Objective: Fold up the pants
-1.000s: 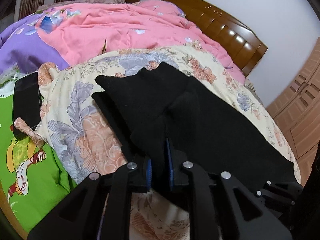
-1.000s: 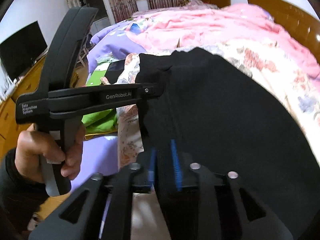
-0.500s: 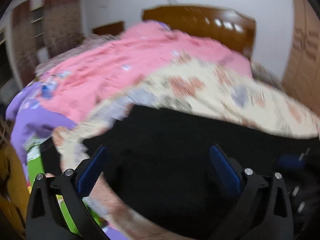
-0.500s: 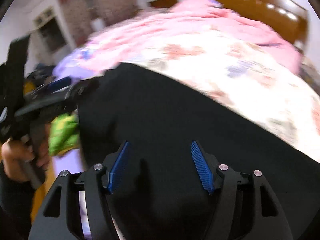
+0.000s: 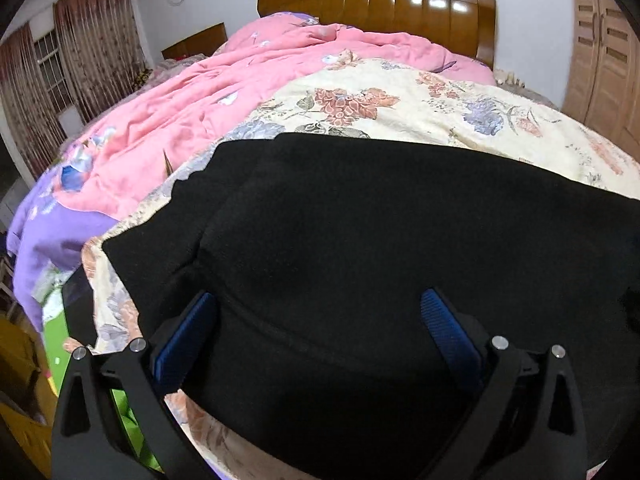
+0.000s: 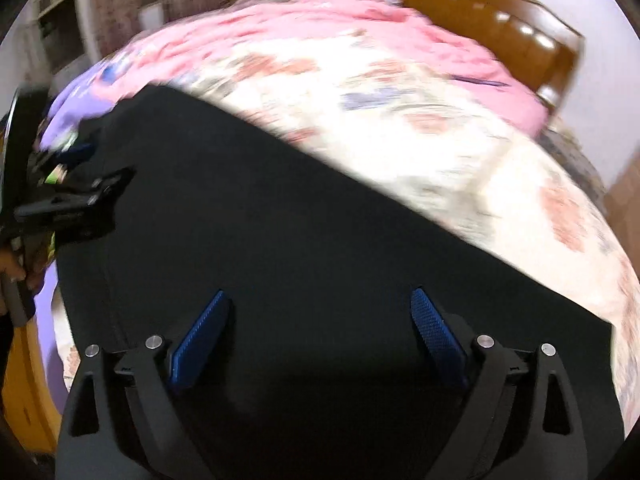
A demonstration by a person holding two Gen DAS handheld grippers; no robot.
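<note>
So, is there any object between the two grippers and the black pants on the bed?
Nothing visible does. The left gripper is wide open just over the black pants. The right gripper has its jaws opening over the same cloth; its pads do not press it. Only the floral quilt lies beneath.

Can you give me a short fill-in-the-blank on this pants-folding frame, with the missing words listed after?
1. The pants lying on the bed are ____ in colour.
2. The pants rest on a cream blanket printed with ____.
3. The crumpled quilt beyond the blanket is mostly ____.
4. The left tool has its blue pads spread apart, so it is ____.

Missing words: black; flowers; pink; open
</note>
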